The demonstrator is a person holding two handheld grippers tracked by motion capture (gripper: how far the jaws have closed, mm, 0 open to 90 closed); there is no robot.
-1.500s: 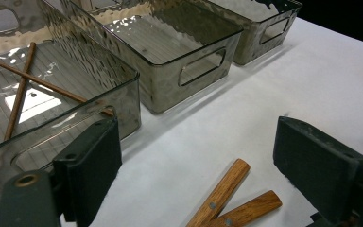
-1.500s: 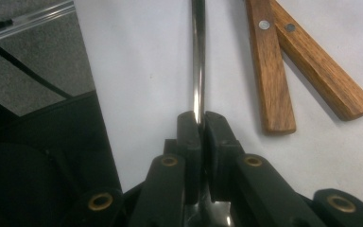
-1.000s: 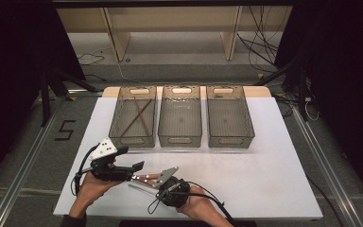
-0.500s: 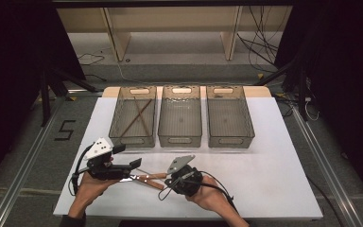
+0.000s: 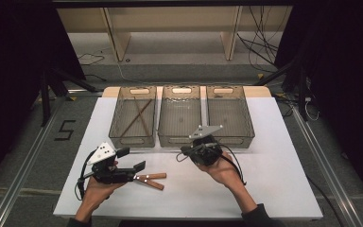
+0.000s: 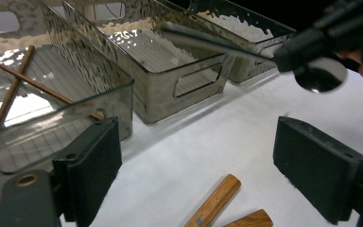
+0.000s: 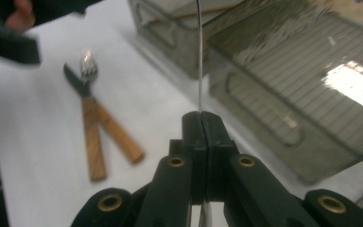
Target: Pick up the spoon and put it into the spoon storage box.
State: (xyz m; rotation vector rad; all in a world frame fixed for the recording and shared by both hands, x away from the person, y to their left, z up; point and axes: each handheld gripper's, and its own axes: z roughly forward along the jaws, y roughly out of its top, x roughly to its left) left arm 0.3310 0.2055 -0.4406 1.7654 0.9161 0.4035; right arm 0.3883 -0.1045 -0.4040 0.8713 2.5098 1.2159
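Note:
My right gripper (image 5: 185, 153) hangs in front of the middle clear bin (image 5: 179, 139), shut on a metal spoon (image 6: 319, 75). In the left gripper view the spoon's handle reaches toward the bins. In the right gripper view the spoon (image 7: 200, 56) is a thin edge rising from my right gripper (image 7: 202, 118). My left gripper (image 5: 131, 160) lies low at the front left, open, with nothing between its pads. Just beyond my left gripper (image 6: 208, 165) a wooden-handled fork (image 7: 89, 64) and knife (image 7: 75, 80) lie crossed on the white table (image 5: 264, 179).
Three clear bins stand in a row at the back. The left bin (image 5: 132, 138) holds two brown chopsticks (image 5: 139, 116); the right bin (image 5: 230, 137) looks bare inside. White tabletop stretches to the right of my right hand.
My right gripper has risen and moved away from the left gripper toward the middle bin, carrying the spoon. The left gripper, fork and knife have stayed put.

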